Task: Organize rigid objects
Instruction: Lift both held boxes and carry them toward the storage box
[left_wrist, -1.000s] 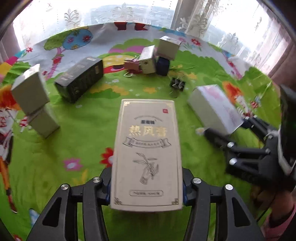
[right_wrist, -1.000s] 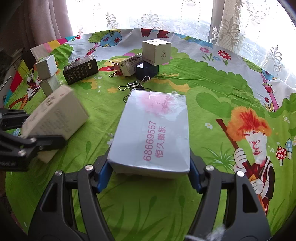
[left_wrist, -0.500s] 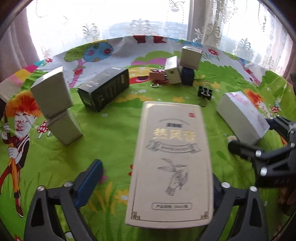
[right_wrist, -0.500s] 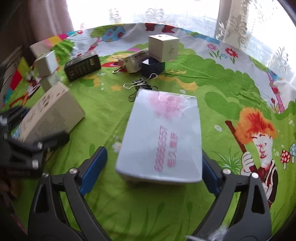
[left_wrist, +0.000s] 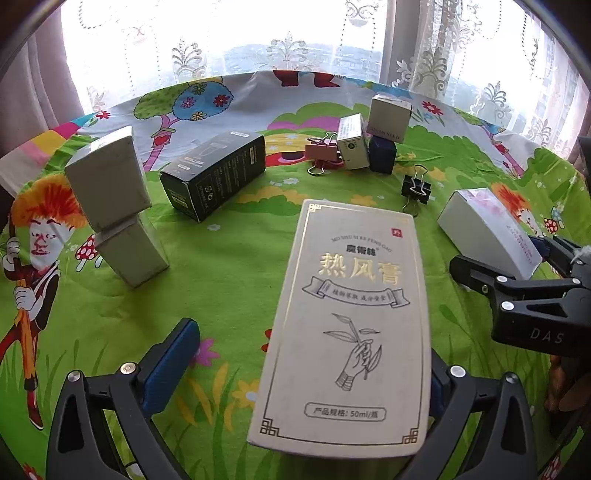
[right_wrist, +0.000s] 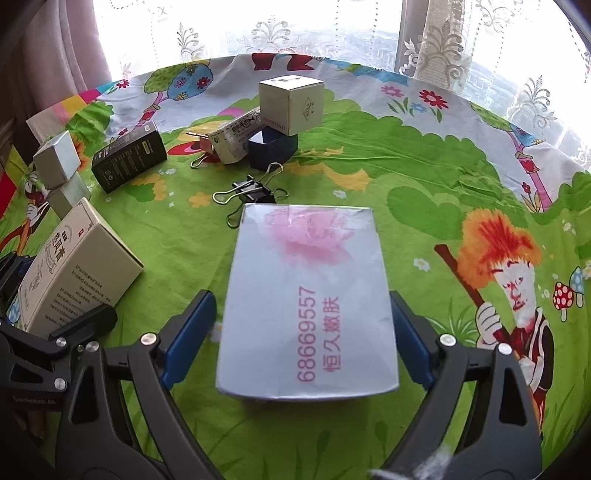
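Observation:
A tall beige carton with gold lettering (left_wrist: 351, 325) lies flat on the cartoon tablecloth between the jaws of my left gripper (left_wrist: 308, 350). Those jaws are opening; the left blue pad stands well clear of the carton, and the right pad is hidden behind its edge. A silver box with pink print (right_wrist: 306, 295) lies between the jaws of my right gripper (right_wrist: 301, 310). Those jaws are closing, with a gap showing on both sides. Each view shows the other gripper at its edge, beside the other box: beige carton (right_wrist: 74, 273), silver box (left_wrist: 487, 232).
Farther back on the cloth (left_wrist: 221, 295) lie a black carton (left_wrist: 218, 173), two stacked grey boxes (left_wrist: 110, 192), a black binder clip (left_wrist: 415, 188), a pink clip (left_wrist: 321, 151), and a white cube on a dark blue box (left_wrist: 382, 155). Lace curtains hang behind.
Both grippers went from gripping their boxes to standing wide around them. The beige carton and the silver box now rest loose on the cloth. The left view tilted up a little.

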